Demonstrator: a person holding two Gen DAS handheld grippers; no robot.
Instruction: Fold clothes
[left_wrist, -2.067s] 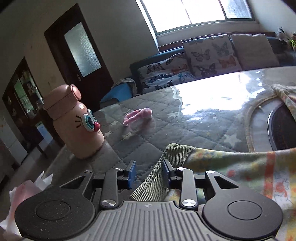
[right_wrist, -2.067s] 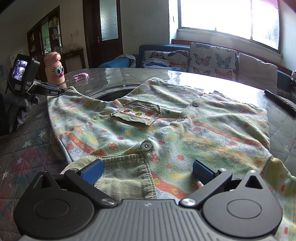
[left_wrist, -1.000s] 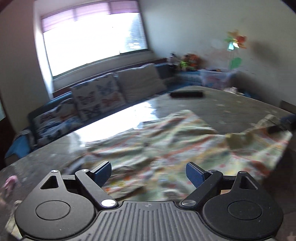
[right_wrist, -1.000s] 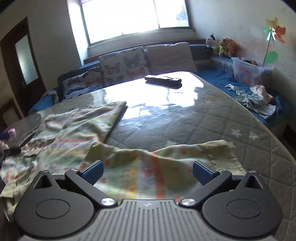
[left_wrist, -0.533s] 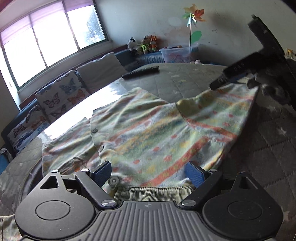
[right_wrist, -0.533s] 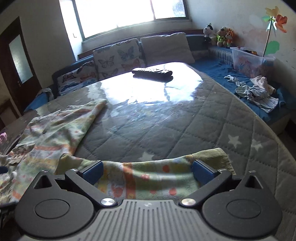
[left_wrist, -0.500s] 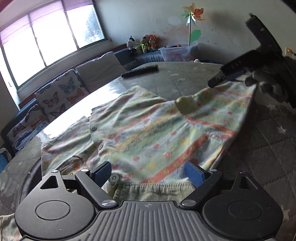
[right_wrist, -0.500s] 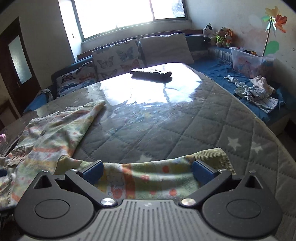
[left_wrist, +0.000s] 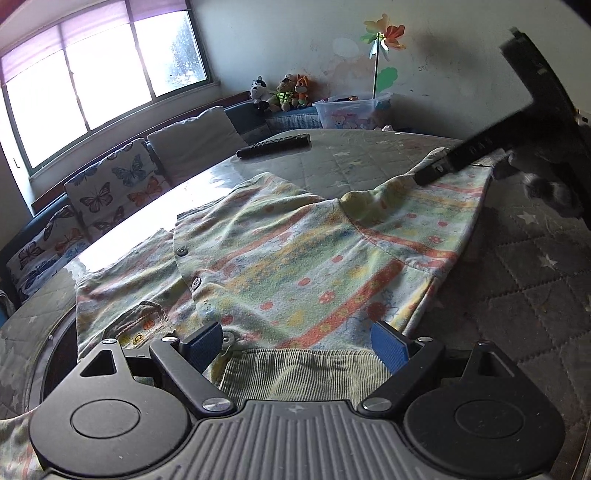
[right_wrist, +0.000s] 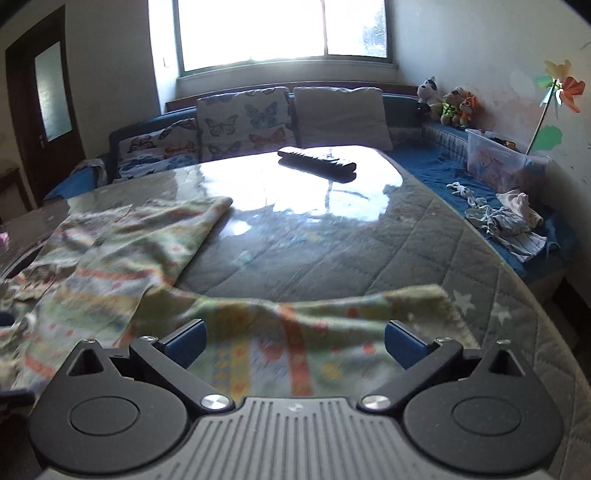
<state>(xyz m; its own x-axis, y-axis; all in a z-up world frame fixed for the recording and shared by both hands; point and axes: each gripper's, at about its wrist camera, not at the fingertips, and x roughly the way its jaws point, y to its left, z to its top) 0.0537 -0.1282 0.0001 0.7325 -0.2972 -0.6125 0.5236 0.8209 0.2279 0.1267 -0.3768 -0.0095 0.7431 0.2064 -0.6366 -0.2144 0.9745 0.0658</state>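
Note:
A child's shirt (left_wrist: 295, 258) with pastel stripes, flower prints and dark buttons lies spread on the quilted table (left_wrist: 517, 295). My left gripper (left_wrist: 295, 343) hangs open over its near edge, and a green corduroy band (left_wrist: 303, 373) lies between the wide blue pads (left_wrist: 205, 345) without touching them. My right gripper (right_wrist: 295, 347) is open too, low over the right sleeve (right_wrist: 295, 332), whose ribbed cuff (right_wrist: 436, 295) points right. In the left wrist view its black frame (left_wrist: 480, 147) reaches down over that sleeve (left_wrist: 443, 206).
A black remote (right_wrist: 317, 160) lies at the table's far side. A round dark opening (left_wrist: 55, 354) in the tabletop sits under the shirt's left part. Behind are a sofa with butterfly cushions (right_wrist: 243, 122), loose clothes (right_wrist: 506, 221) on its blue seat and a plastic box (right_wrist: 498, 162).
My left gripper swung from the pink bottle side to the shirt's near edge and went from narrow to wide open. My right gripper moved from the shirt's front to the right sleeve.

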